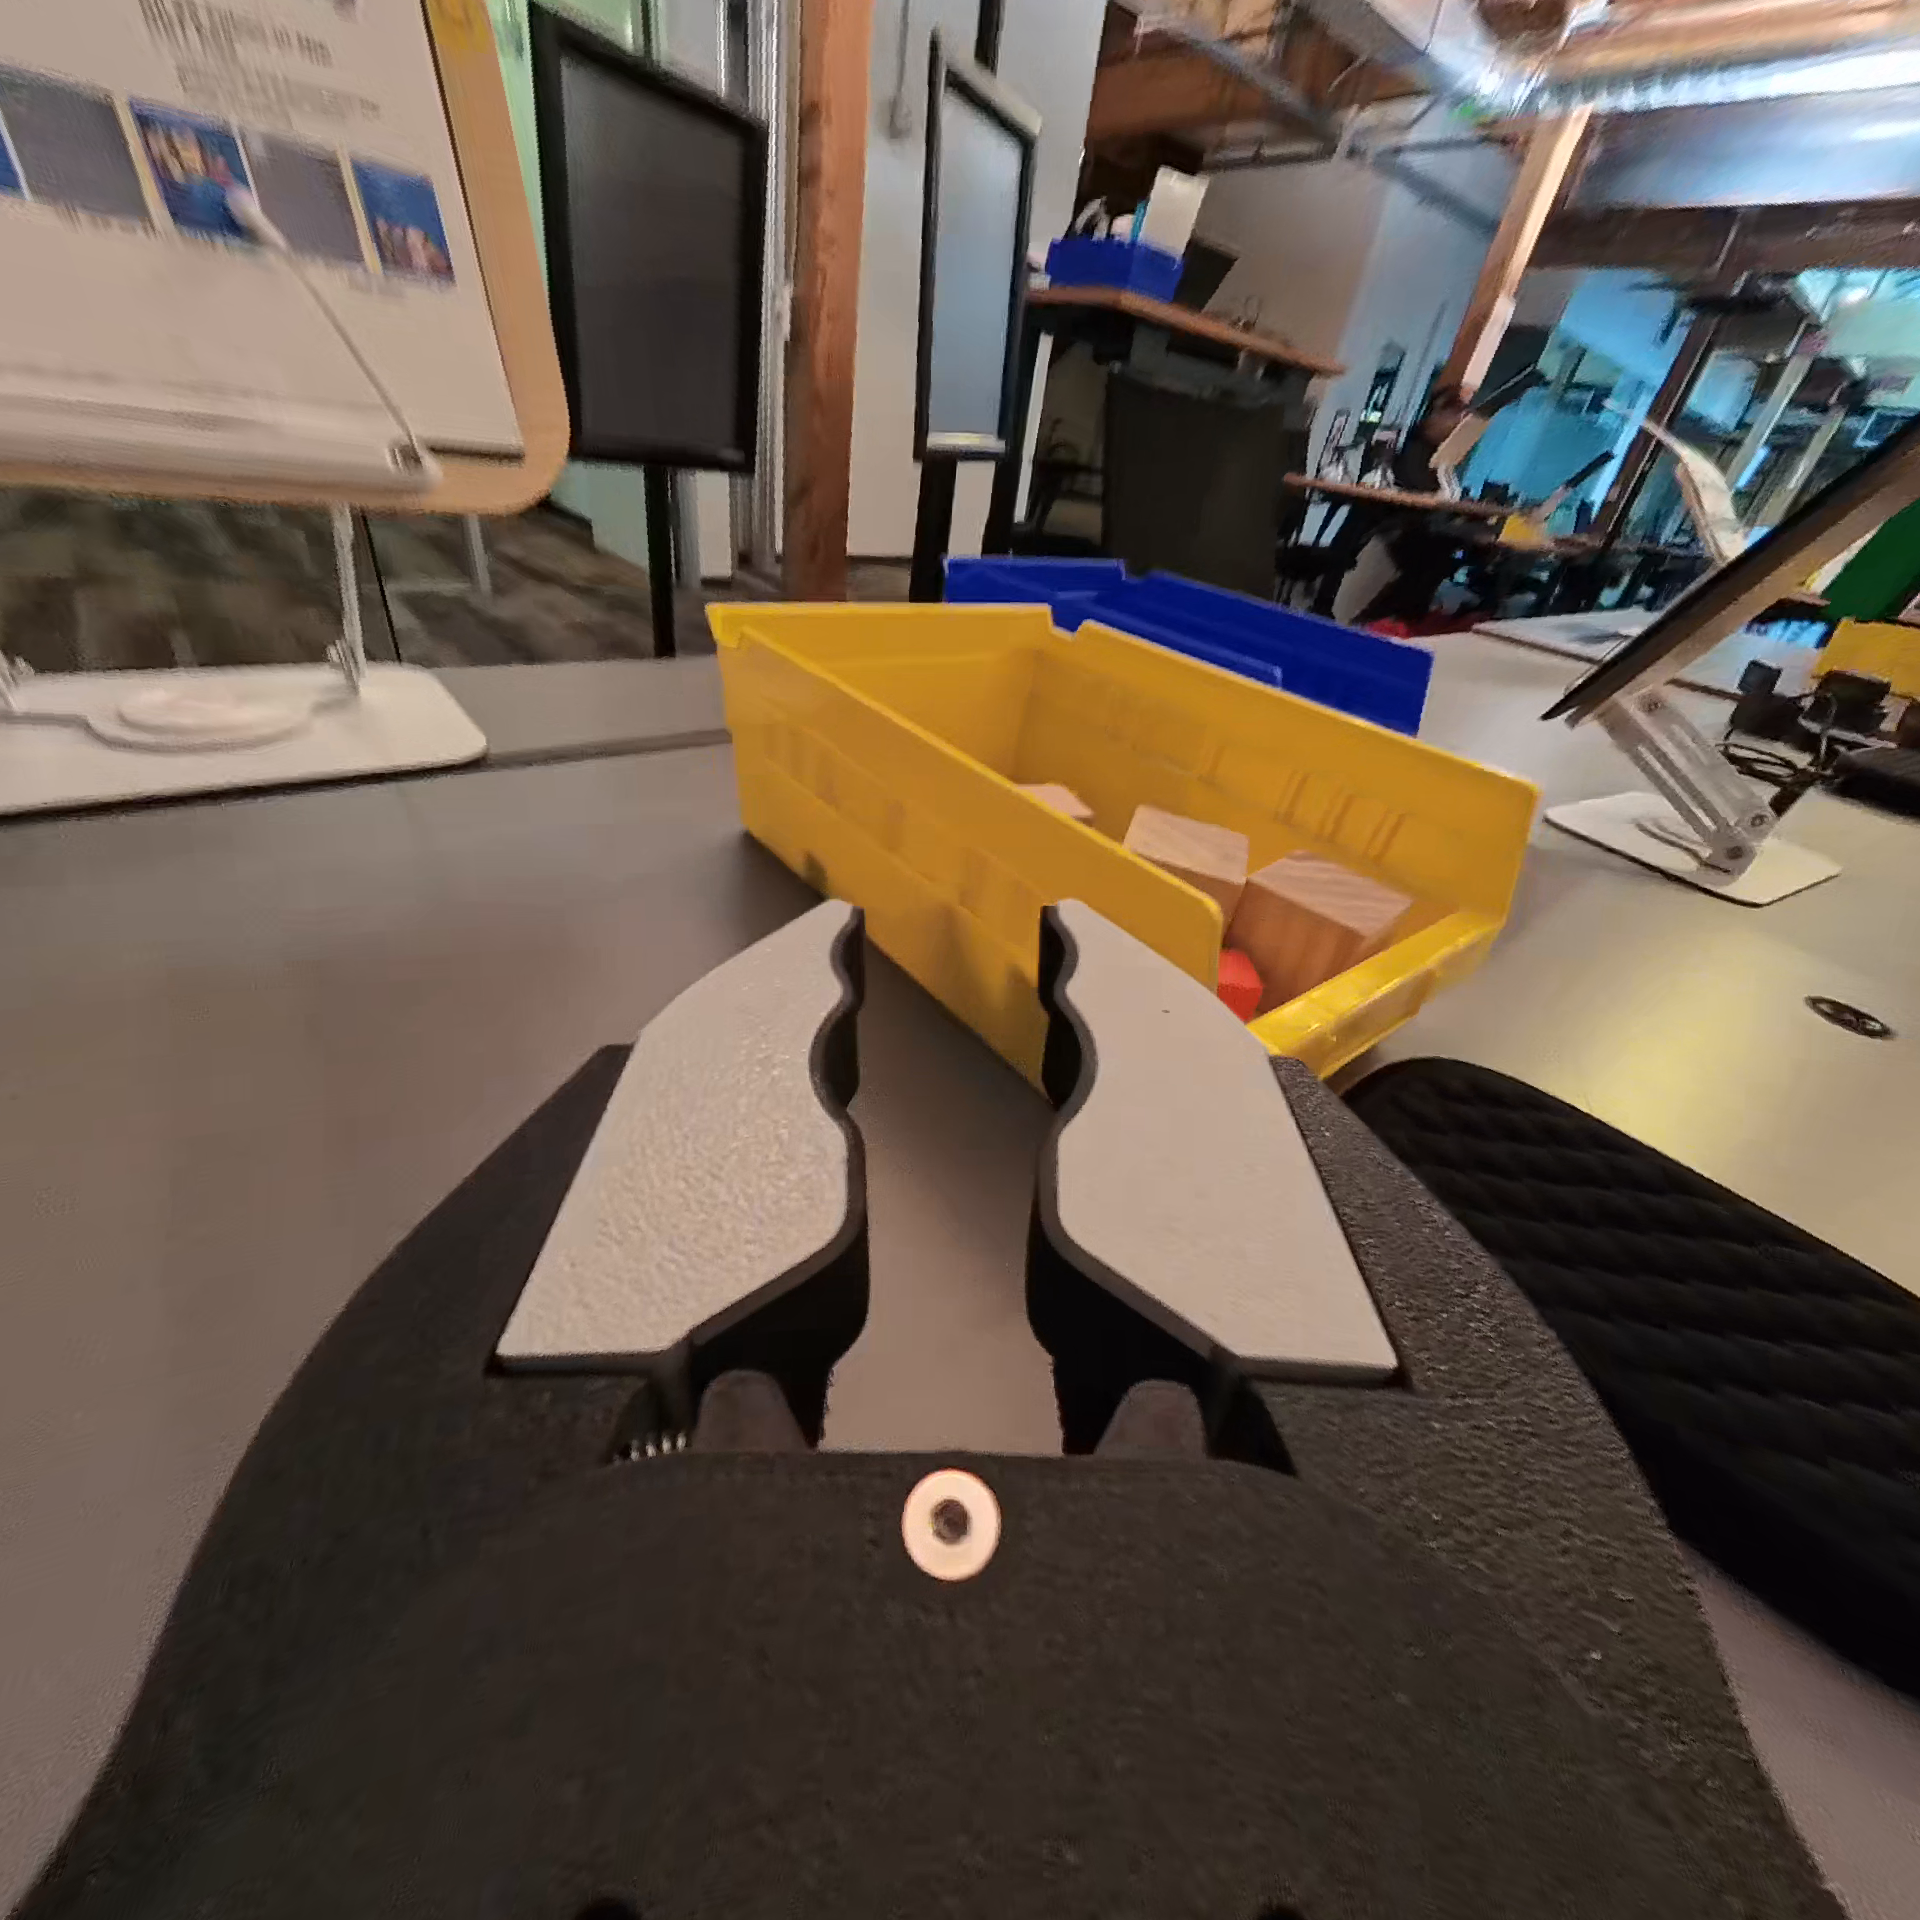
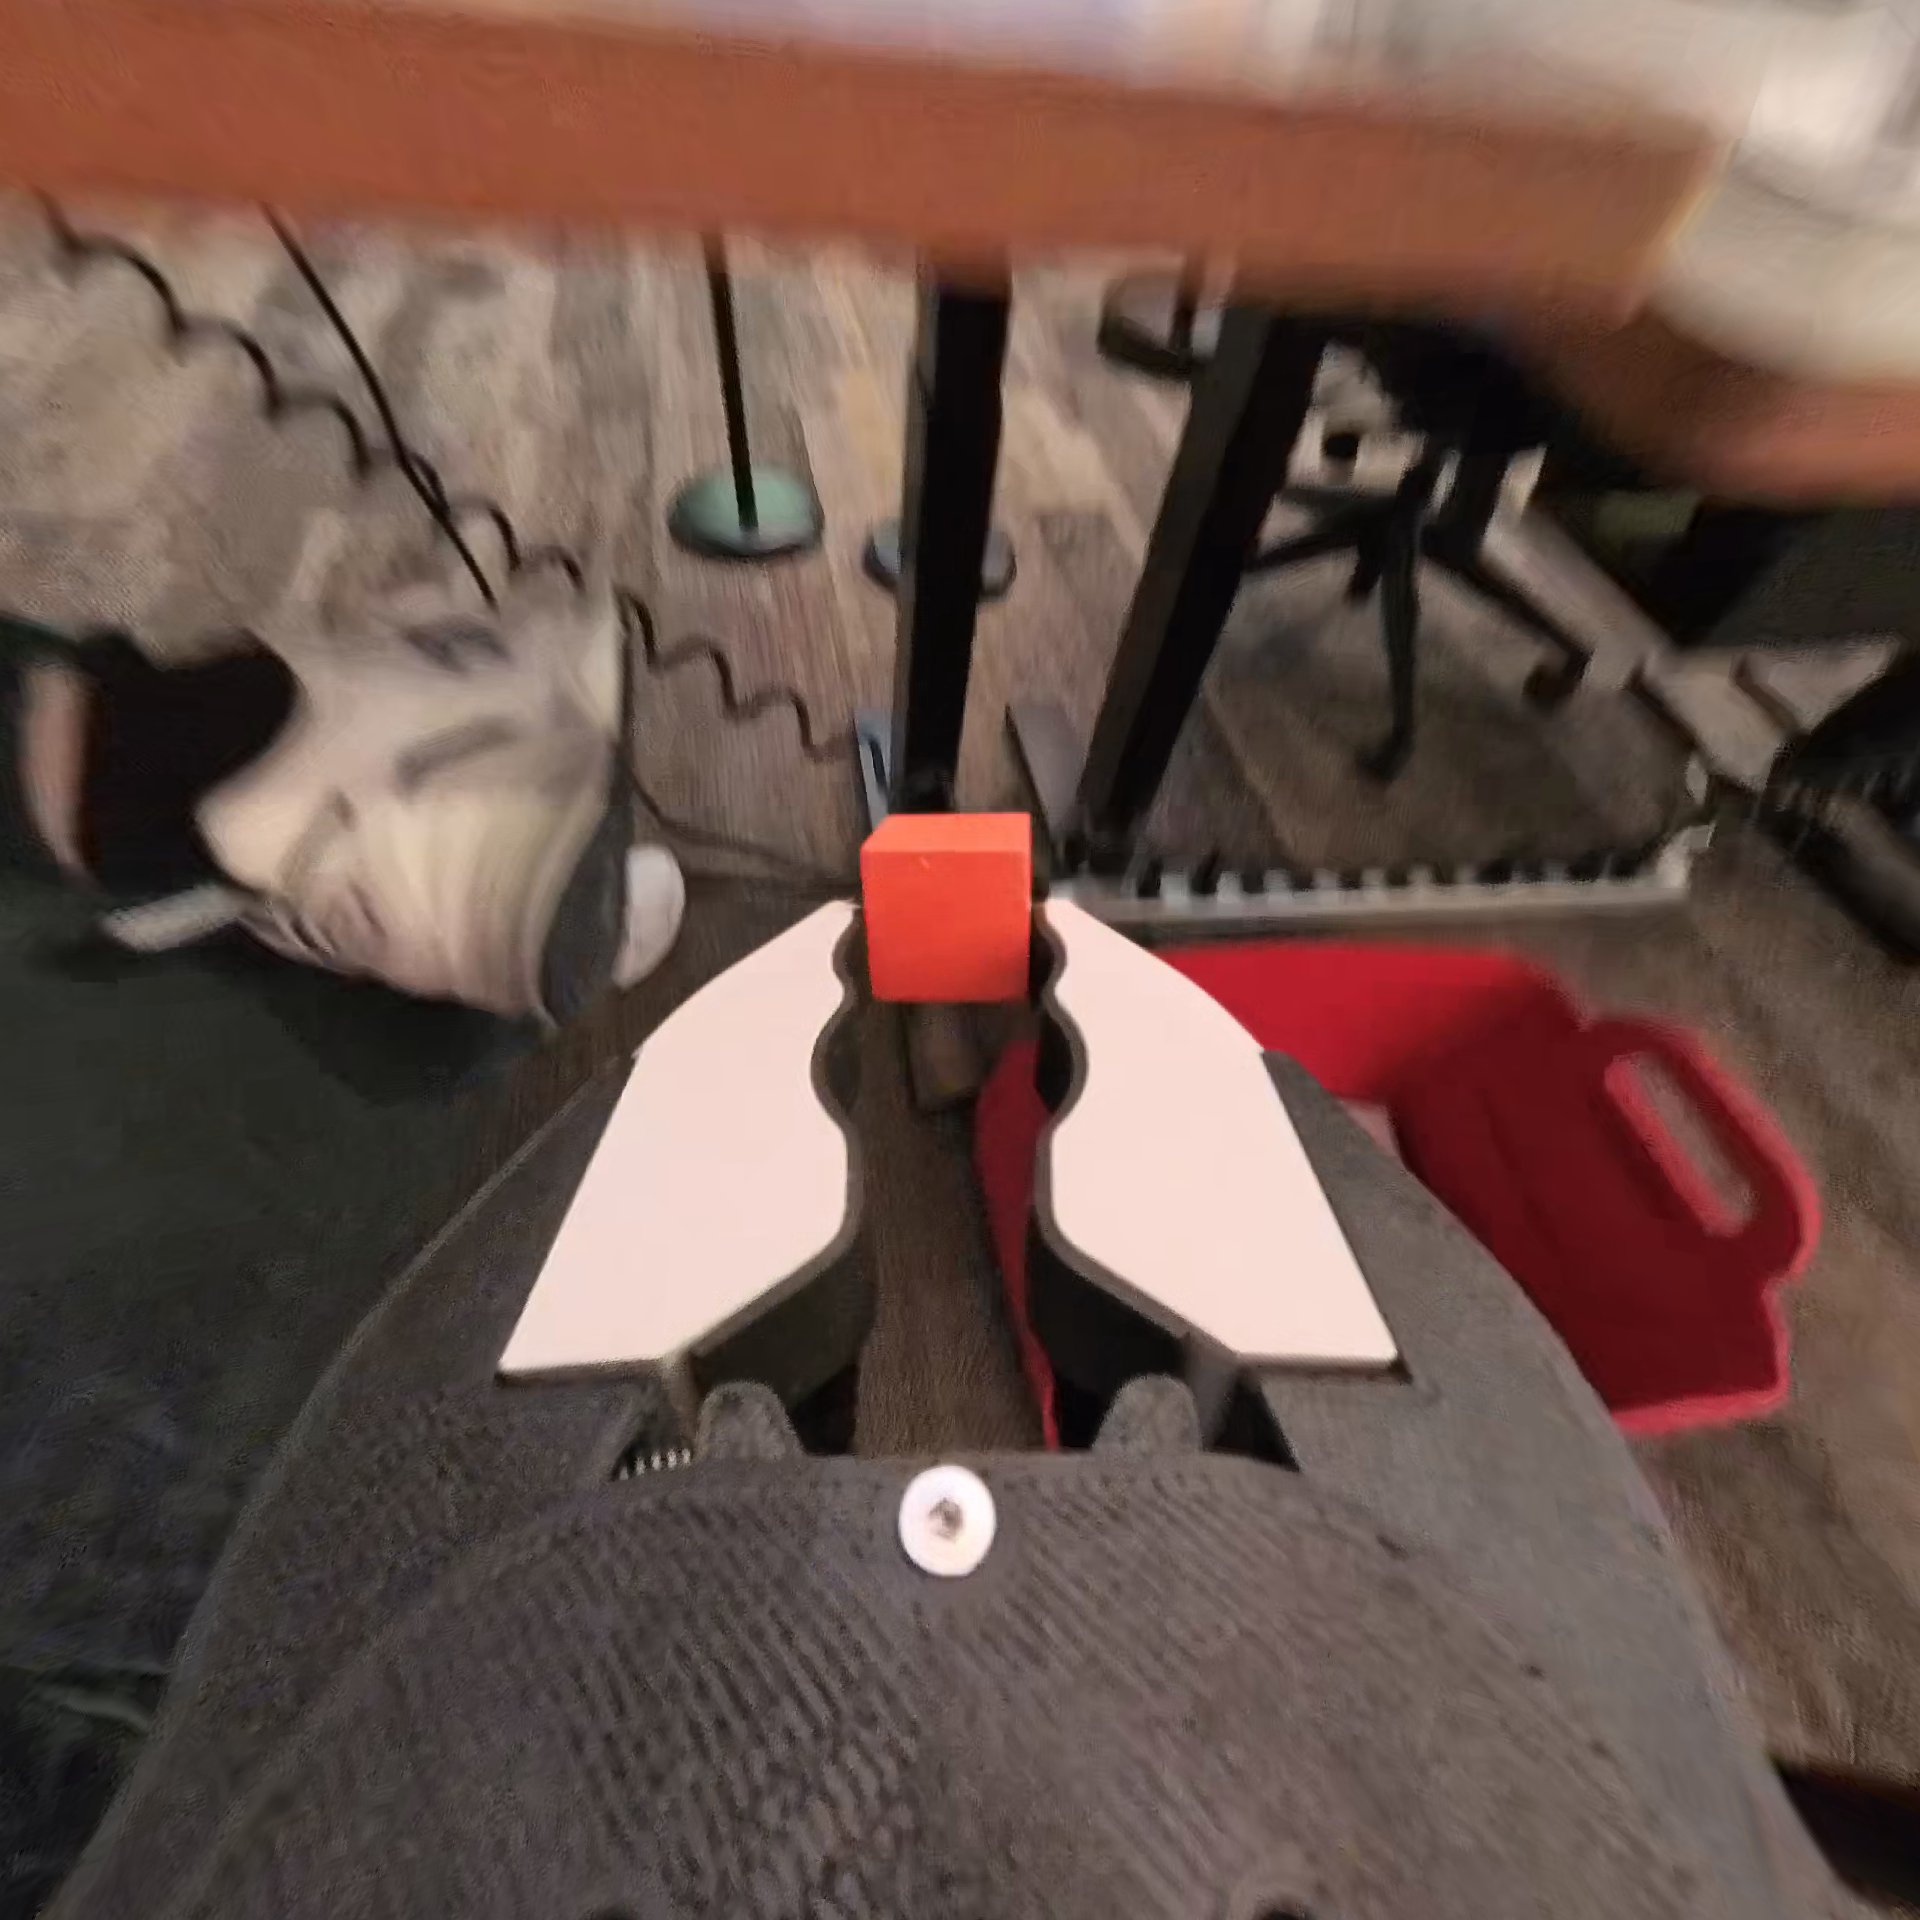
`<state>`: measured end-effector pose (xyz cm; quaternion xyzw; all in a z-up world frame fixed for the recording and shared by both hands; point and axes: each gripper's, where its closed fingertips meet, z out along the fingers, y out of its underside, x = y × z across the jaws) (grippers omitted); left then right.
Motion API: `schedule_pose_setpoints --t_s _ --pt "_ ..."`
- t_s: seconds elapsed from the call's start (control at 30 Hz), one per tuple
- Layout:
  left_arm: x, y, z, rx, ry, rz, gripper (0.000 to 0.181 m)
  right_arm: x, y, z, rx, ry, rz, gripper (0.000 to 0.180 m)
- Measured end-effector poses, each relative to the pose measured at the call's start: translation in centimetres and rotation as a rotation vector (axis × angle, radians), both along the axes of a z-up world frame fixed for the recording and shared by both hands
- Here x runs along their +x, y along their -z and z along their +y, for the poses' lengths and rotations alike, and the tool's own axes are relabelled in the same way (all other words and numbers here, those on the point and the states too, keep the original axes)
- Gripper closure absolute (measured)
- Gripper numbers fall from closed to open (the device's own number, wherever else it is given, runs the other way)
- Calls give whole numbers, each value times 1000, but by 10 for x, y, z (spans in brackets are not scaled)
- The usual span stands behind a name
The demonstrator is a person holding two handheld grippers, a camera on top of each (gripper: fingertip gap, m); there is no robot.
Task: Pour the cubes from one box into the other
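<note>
R claw clamps orange cube, L claw apart over table.
I see the right gripper (image 2: 948, 914) pinching an orange cube (image 2: 945, 906) above floor w/ red bin (image 2: 1558, 1153); left gripper (image 1: 948, 925) empty, beside yellow box (image 1: 935, 862) holding wooden cubes (image 1: 1320, 914); blue box (image 1: 1247, 634) behind.

Even indoor light, wide-angle bending at edges; the right wrist view is heavily motion-blurred.

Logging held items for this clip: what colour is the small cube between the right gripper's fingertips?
Orange-red: the small solid cube in the right gripper shows best in the right wrist view.
</note>
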<state>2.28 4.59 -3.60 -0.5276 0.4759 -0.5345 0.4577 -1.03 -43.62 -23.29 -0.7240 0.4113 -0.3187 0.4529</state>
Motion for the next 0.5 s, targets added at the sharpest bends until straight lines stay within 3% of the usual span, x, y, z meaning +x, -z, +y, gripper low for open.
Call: schedule_pose_setpoints --t_s 0.13,0.27,0.4,0.5 --pt "-3 -3 0 104 -42 -12 147 4 -126 58 56 -136 -242 150" --pt "4 14 -4 68 -18 57 136 12 -221 148 180 -356 -314 151" --pt "9 28 1 17 -15 123 128 40 -251 259 109 -630 -72 150" --pt "6 24 10 -12 -38 97 129 81 -233 329 -57 -703 180 151"
